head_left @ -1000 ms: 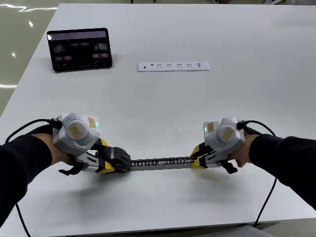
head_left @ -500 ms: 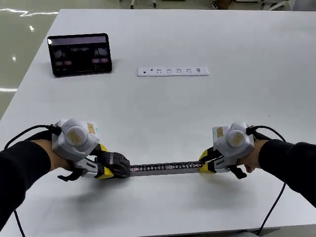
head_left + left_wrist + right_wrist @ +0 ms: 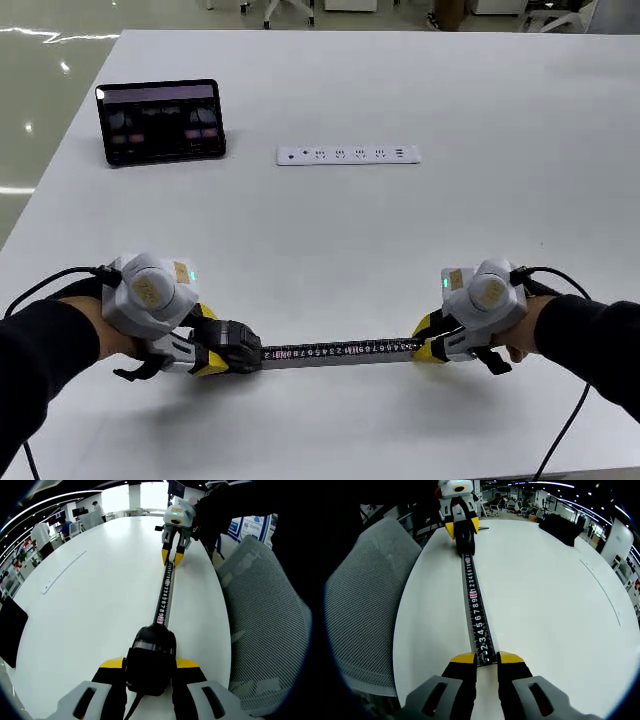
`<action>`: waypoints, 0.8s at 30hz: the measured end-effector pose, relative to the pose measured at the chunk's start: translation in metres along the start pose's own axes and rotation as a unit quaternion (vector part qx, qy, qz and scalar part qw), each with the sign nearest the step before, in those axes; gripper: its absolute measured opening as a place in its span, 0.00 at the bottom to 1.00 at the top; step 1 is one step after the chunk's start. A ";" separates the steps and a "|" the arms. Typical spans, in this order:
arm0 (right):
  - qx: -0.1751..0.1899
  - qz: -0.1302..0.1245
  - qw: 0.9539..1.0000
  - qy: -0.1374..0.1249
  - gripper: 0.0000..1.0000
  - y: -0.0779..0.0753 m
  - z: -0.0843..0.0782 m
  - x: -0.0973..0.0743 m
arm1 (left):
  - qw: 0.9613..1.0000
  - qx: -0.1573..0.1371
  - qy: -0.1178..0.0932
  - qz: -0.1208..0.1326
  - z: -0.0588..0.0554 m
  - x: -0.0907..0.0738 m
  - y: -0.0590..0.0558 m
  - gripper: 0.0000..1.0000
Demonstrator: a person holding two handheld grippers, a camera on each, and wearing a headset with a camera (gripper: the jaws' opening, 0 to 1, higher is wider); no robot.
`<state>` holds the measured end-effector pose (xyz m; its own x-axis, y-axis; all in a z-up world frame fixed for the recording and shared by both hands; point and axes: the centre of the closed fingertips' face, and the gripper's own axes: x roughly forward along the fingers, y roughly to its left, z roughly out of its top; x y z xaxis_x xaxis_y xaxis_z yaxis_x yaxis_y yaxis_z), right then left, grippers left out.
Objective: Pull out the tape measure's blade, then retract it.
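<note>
Black tape measure point(image 3: 238, 345) in left gripper point(image 3: 210, 338); right gripper point(image 3: 425, 340) seemingly pinches blade point(image 3: 340, 350).

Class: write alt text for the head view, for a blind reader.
The left gripper holds a tape measure's black case and the right gripper pinches its extended blade, near a white table's front edge. A tablet and power strip sit beyond.

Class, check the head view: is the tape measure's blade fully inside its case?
No, the blade lies stretched along the table from the case in the left gripper to the right gripper, whose jaws are closed on it.
</note>
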<state>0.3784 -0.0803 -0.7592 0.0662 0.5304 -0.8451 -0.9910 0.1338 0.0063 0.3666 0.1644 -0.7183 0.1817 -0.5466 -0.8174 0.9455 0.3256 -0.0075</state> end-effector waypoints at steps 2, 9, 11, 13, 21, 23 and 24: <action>0.002 0.000 1.000 0.000 0.11 0.000 -0.001 0.000 | 1.000 0.000 0.000 0.000 0.000 0.000 -0.001 0.31; 0.005 -0.001 1.000 -0.001 0.11 -0.001 -0.001 0.000 | 1.000 -0.001 -0.002 0.001 -0.001 0.001 0.001 0.31; 0.005 -0.001 1.000 0.000 0.11 -0.001 -0.001 -0.001 | 1.000 -0.001 -0.003 0.001 -0.001 0.001 0.001 0.31; 0.005 -0.001 1.000 0.000 0.11 -0.001 -0.001 -0.001 | 1.000 -0.002 -0.003 0.002 -0.001 0.001 0.001 0.31; 0.011 -0.001 1.000 -0.005 0.11 -0.001 -0.001 0.000 | 1.000 -0.002 -0.007 0.003 0.000 0.001 0.000 0.31; 0.015 0.000 1.000 -0.007 0.11 -0.001 -0.001 0.000 | 1.000 0.001 -0.008 0.006 0.000 0.001 0.000 0.31; 0.012 0.000 1.000 -0.007 0.11 -0.001 -0.001 0.000 | 1.000 -0.002 -0.010 0.008 0.001 0.001 0.001 0.31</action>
<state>0.3795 -0.0814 -0.7595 0.0687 0.5428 -0.8371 -0.9878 0.1548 0.0193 0.3674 0.1637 -0.7185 0.2020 -0.5574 -0.8053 0.9417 0.3365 0.0032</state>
